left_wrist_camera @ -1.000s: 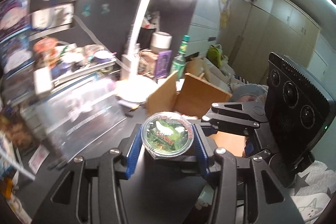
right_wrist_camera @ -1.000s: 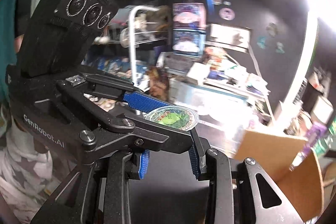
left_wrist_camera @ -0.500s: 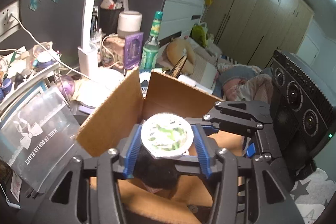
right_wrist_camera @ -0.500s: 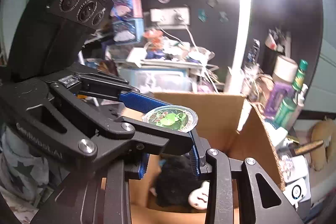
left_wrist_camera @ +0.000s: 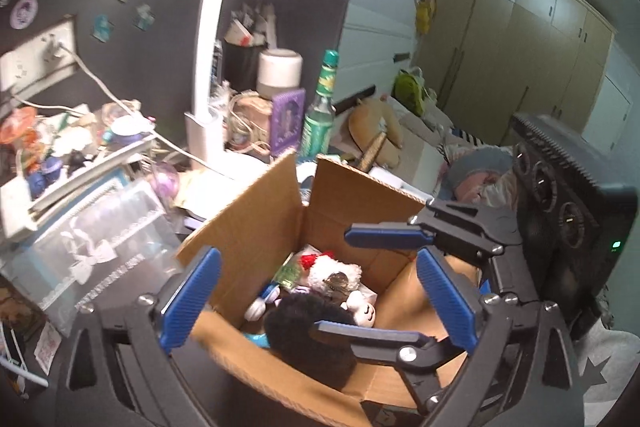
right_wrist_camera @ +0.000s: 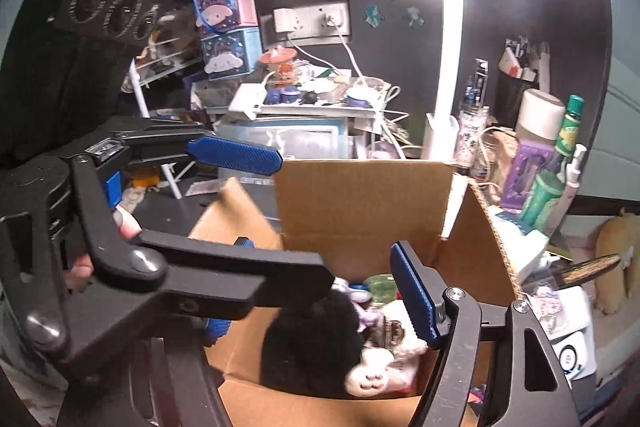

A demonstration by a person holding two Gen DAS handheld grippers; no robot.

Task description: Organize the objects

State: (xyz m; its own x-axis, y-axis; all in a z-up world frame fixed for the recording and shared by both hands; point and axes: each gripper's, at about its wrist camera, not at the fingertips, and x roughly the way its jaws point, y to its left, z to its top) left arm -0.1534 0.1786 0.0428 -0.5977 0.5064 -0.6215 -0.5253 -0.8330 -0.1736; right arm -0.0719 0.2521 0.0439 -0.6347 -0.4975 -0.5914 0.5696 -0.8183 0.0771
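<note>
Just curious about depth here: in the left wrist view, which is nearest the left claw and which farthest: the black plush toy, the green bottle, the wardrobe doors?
1. Black plush toy, in the box beneath the left claw.
2. Green bottle, behind the box.
3. Wardrobe doors, far across the room, upper right.

A plain brown cardboard box holds a black-and-white plush toy. A green glass bottle stands behind, beside a purple card.

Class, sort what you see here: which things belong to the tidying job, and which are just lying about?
Job in hand:
- brown cardboard box
- black-and-white plush toy
- round clear-lidded green container
- left hand-held gripper, open
- right hand-held gripper, open

Lying about:
- green glass bottle
- white desk lamp
- purple box
</note>
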